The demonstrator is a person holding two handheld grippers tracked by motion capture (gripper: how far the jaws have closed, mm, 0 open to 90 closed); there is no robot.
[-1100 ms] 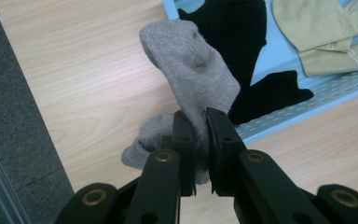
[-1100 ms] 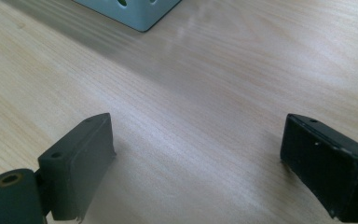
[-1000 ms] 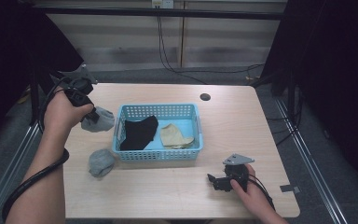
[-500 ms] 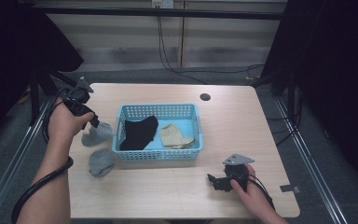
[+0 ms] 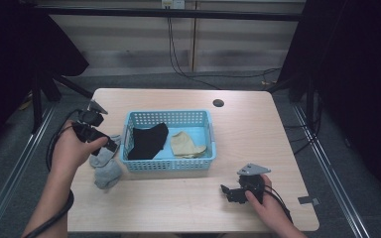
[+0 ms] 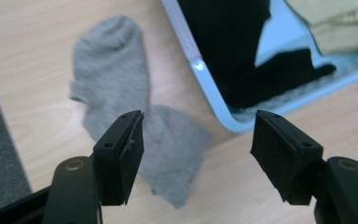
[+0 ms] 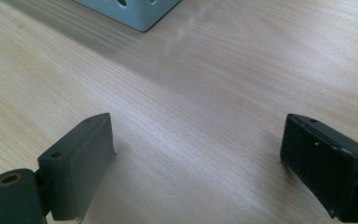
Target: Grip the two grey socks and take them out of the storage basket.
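A blue plastic basket (image 5: 167, 165) stands mid-table with a black sock (image 5: 148, 141) and a beige sock (image 5: 187, 145) inside. Two grey socks lie on the wood just left of it, one (image 5: 102, 156) against the basket's corner and the other (image 5: 108, 174) nearer the person. My left gripper (image 5: 113, 147) hovers over the upper grey sock, open. In the left gripper view the grey sock (image 6: 121, 88) lies flat below the spread jaws (image 6: 196, 135), with the basket rim (image 6: 204, 77) and black sock (image 6: 223, 46) beyond. My right gripper (image 5: 226, 191) rests open and empty on the table at front right.
The right gripper view looks across bare wood between its jaws (image 7: 196, 158) to a corner of the basket (image 7: 140, 14). A round cable hole (image 5: 218, 103) sits near the table's far edge. A cable trails from the left gripper along the forearm.
My left gripper came down and toward the person with a grey sock hanging from it, then opened; that sock now lies beside the basket. The right gripper stayed put.
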